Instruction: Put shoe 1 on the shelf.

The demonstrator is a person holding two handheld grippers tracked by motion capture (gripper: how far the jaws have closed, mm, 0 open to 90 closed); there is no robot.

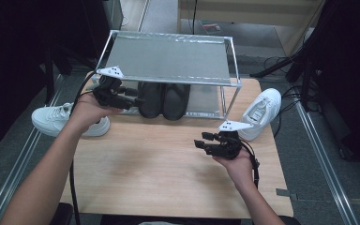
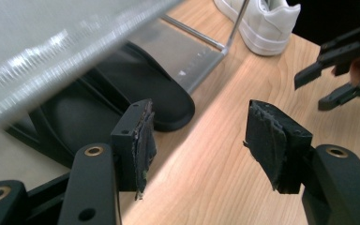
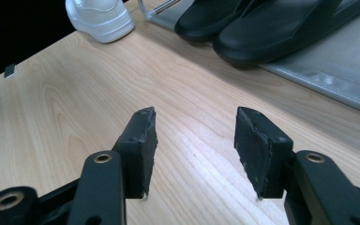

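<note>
1. At the far left of the high view we note a white sneaker [image 1: 56, 120] lying on the left edge of the wooden table [image 1: 159, 164], just left of the person's left hand [image 1: 86, 111].
2. We find the left gripper [image 1: 133, 101] held at the near left corner of the metal shoe rack [image 1: 168, 58]. Its jaws are released, with bare table between them in the left gripper view, and they grasp nothing.
3. The pair of black slippers [image 1: 164, 99] sits on the rack's lower shelf, toes pointing toward the near side. In the high view the left gripper's tips are just beside the left slipper; we cannot tell whether they touch it. In the left gripper view the slipper [image 2: 136, 89] lies just beyond the left jaw, apart from the gap.
4. We record the right gripper [image 1: 200, 140] hovering over the table nearer the person, right of centre and well apart from the slippers. Its jaws are released and hold nothing; in the right gripper view the slippers [image 3: 262, 23] lie far beyond them.
5. A second white sneaker [image 1: 262, 112] stands at the far right of the table, just right of the rack and near the right gripper.
</note>
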